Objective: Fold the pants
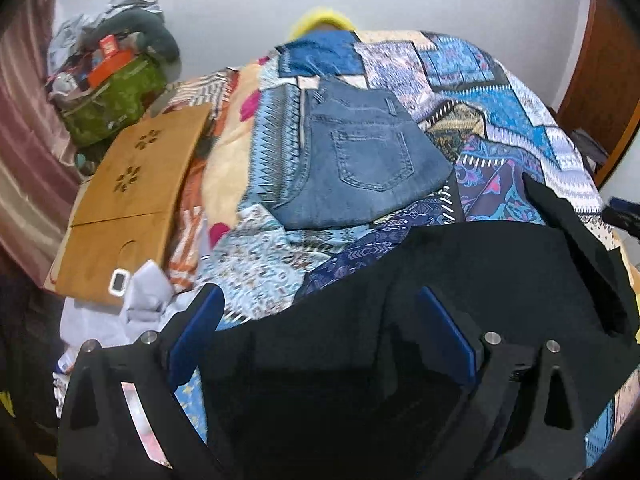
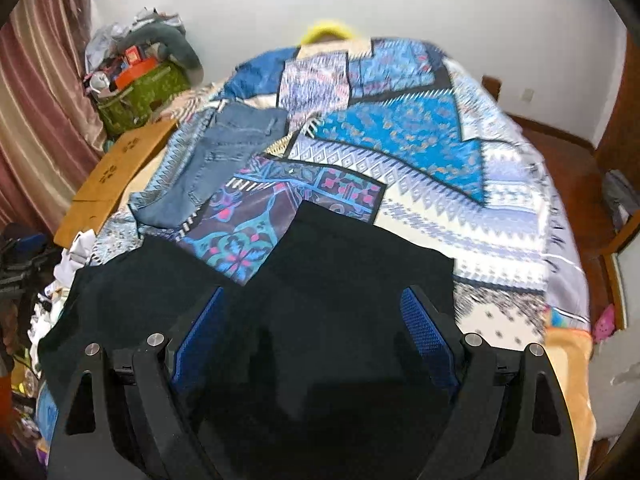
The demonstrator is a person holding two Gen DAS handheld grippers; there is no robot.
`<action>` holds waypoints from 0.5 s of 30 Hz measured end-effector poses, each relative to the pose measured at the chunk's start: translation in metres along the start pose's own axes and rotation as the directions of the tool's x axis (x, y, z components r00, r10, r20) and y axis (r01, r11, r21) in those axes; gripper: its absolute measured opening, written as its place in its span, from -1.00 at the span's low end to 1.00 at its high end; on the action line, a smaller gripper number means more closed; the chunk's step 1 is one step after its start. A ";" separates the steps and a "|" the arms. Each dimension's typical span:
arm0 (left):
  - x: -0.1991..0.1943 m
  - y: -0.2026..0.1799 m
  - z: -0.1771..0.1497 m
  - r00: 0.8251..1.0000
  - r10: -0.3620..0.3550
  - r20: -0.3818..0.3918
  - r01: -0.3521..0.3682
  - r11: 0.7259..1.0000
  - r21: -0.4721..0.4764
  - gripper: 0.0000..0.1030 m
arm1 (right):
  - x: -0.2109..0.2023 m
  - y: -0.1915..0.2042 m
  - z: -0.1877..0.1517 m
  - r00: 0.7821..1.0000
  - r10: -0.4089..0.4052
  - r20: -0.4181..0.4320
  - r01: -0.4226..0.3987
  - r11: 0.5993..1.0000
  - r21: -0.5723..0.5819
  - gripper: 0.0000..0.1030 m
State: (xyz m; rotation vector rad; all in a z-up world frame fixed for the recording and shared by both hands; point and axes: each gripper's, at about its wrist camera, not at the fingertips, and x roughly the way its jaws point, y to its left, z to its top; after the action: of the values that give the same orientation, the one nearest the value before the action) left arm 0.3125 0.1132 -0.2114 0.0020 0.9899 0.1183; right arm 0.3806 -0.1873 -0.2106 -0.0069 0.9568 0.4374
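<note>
while soft and limp, black pants (image 2: 352, 264) best taken by an edge; left gripper (image 1: 320, 312) and right gripper (image 2: 316, 312) both spread wide.

Both wrist views low, bedward
</note>
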 end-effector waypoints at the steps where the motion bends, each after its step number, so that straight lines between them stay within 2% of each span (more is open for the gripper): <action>1: 0.006 -0.003 0.002 1.000 -0.004 -0.008 0.004 1.000 0.006 0.90 | 0.008 -0.001 0.005 1.000 0.006 -0.014 -0.006 1.000 0.004 0.68; 8: 0.040 -0.018 0.010 0.999 -0.007 -0.051 0.009 0.999 0.038 0.90 | 0.072 -0.004 0.028 0.993 0.021 -0.116 -0.019 1.000 0.019 0.63; 12: 0.051 -0.022 0.009 0.998 -0.001 -0.065 0.004 0.999 0.048 0.90 | 0.100 -0.004 0.031 0.986 -0.012 -0.163 0.016 1.000 0.022 0.35; 14: 0.054 -0.023 0.008 0.997 -0.004 -0.071 0.007 0.999 0.051 0.90 | 0.103 -0.006 0.031 0.989 -0.016 -0.144 0.020 0.999 0.031 0.29; 15: 0.056 -0.023 0.007 0.997 -0.006 -0.075 0.010 0.999 0.052 0.90 | 0.102 -0.007 0.032 0.991 -0.019 -0.136 0.024 0.999 0.034 0.09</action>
State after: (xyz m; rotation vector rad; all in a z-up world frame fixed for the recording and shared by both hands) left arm 0.3511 0.0960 -0.2551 0.0423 1.0678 0.0856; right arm 0.4593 -0.1506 -0.2741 -0.0147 1.0971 0.4040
